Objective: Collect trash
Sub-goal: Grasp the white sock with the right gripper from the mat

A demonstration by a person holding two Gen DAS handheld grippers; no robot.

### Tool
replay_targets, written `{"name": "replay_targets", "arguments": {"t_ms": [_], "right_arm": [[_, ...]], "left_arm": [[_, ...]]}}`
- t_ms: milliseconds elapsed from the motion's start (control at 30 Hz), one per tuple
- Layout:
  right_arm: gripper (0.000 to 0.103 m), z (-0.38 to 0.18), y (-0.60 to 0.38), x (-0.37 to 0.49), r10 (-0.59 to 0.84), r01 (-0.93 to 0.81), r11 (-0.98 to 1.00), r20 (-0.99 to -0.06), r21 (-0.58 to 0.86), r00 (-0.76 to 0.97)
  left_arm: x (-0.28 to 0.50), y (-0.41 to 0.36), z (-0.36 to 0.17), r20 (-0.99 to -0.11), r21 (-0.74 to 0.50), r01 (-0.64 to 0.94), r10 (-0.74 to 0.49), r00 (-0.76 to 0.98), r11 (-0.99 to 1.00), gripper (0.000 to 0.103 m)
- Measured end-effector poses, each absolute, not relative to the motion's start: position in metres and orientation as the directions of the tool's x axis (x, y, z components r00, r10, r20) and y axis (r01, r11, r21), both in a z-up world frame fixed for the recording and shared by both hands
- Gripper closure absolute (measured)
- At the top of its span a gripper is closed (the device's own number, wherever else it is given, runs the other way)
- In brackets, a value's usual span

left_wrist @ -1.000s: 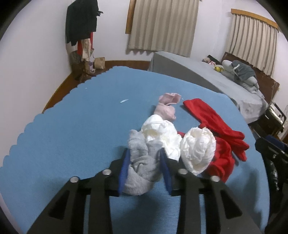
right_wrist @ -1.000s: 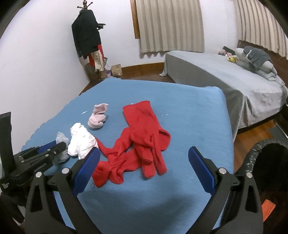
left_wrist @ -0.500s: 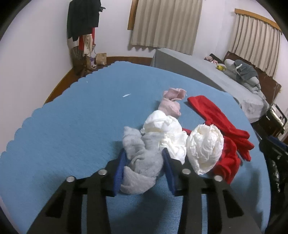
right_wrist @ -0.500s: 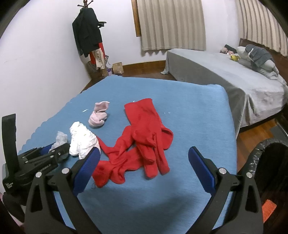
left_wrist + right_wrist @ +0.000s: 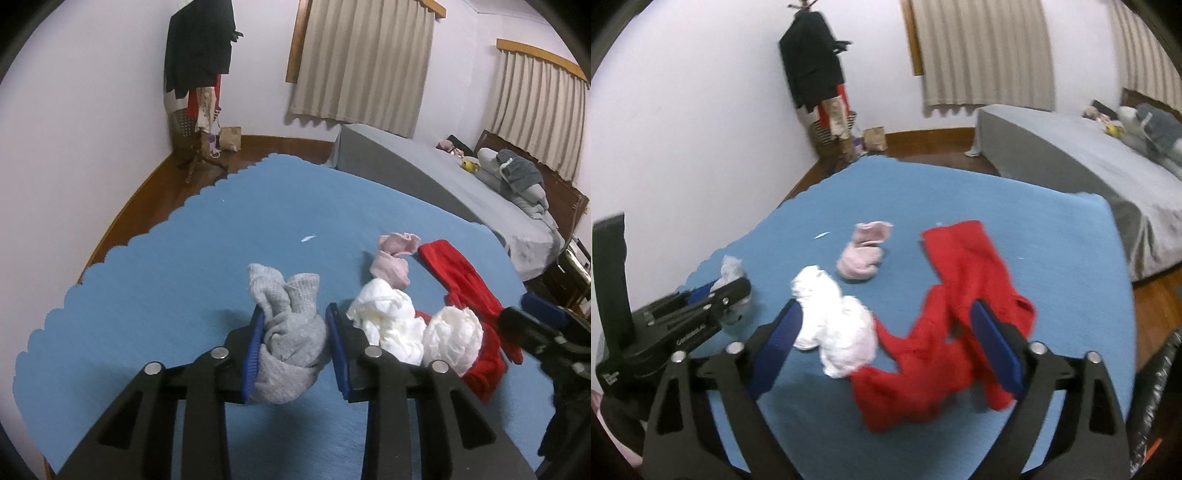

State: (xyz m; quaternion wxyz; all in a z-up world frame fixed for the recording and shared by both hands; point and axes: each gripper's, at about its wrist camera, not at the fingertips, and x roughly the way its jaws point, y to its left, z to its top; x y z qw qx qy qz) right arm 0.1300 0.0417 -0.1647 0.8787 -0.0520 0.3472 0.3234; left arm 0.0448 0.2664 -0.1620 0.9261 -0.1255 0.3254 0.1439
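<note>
Scalloped edging runs along the left side of the blue cloth (image 5: 147,295), with wooden floor beyond it. At near left the left gripper (image 5: 295,345) is clenched on a grey sock (image 5: 288,332), its blue pads pressing both sides of the bundle. Just right lie two crumpled white tissues (image 5: 388,325), touching each other and overlapping the red garment (image 5: 960,325). A pink sock (image 5: 862,254) sits farther off, apart from them. The right gripper (image 5: 890,347) hangs with jaws spread wide, straddling the tissues and red cloth. Far blue surface lies bare; a grey bed (image 5: 1071,158) stands far right and a black bag (image 5: 1160,406) near right.
</note>
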Motion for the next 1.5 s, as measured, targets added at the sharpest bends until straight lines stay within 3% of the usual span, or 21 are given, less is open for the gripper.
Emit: {"name": "replay_targets", "arguments": {"t_ms": [167, 267, 333, 800, 1167, 1500], "right_arm": [[0.037, -0.18, 0.061, 0.128, 0.527, -0.638, 0.761, -0.687, 0.12, 0.5], [0.057, -0.187, 0.066, 0.128, 0.529, -0.654, 0.746, -0.711, 0.128, 0.464], [0.076, -0.189, 0.066, 0.128, 0.537, -0.662, 0.735, -0.721, 0.145, 0.439], [0.078, -0.125, 0.015, 0.116, 0.609, -0.642, 0.739, -0.608, 0.202, 0.51], [0.078, -0.083, -0.067, 0.103, 0.539, -0.534, 0.825, -0.544, 0.186, 0.643], [0.078, -0.08, -0.13, 0.099, 0.462, -0.433, 0.881, -0.536, 0.189, 0.707]], "left_arm": [[0.042, 0.269, -0.161, -0.639, -0.135, -0.352, 0.19, 0.746, 0.926, 0.07], [0.041, 0.27, -0.161, -0.64, -0.136, -0.352, 0.189, 0.745, 0.926, 0.07], [0.041, 0.269, -0.161, -0.642, -0.135, -0.348, 0.186, 0.744, 0.928, 0.07], [0.037, 0.248, -0.13, -0.591, -0.141, -0.304, 0.166, 0.79, 0.942, 0.07], [0.043, 0.2, -0.09, -0.519, -0.157, -0.186, 0.08, 0.851, 0.97, 0.07], [0.057, 0.145, -0.071, -0.496, -0.162, -0.052, -0.036, 0.867, 0.985, 0.07]]}}
